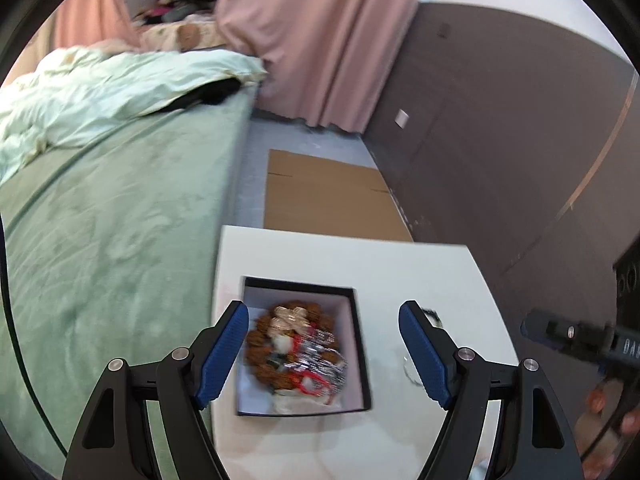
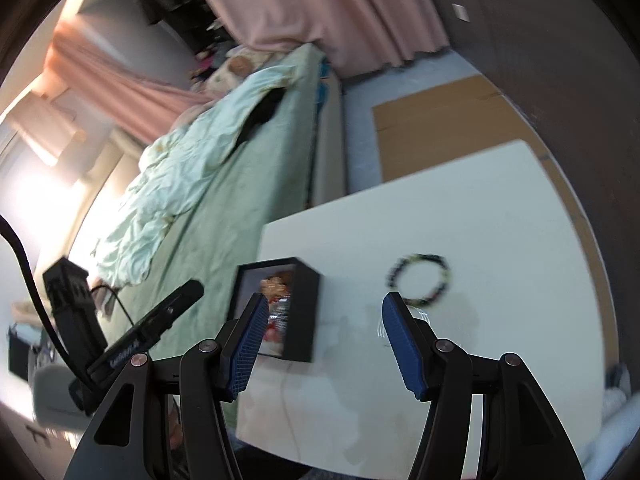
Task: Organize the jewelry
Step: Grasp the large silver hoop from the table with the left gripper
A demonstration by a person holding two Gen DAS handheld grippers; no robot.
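White table [image 2: 500,216] with black box [image 2: 304,312] and beaded bracelet [image 2: 420,280].

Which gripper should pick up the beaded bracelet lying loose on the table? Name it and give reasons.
Right. The right gripper is open and empty, and the beaded bracelet lies just beyond its fingertips. The left gripper, also open, is lined up over the black box instead.

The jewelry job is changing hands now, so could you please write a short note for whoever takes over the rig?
Left claw: open, empty, over the box.
Right claw: open, empty, aimed at the table right of the box.
Done: box already holds a heap of jewelry.
Left: dark bead bracelet and a thin silver piece beside it lie loose on the table; both probably belong in the box.
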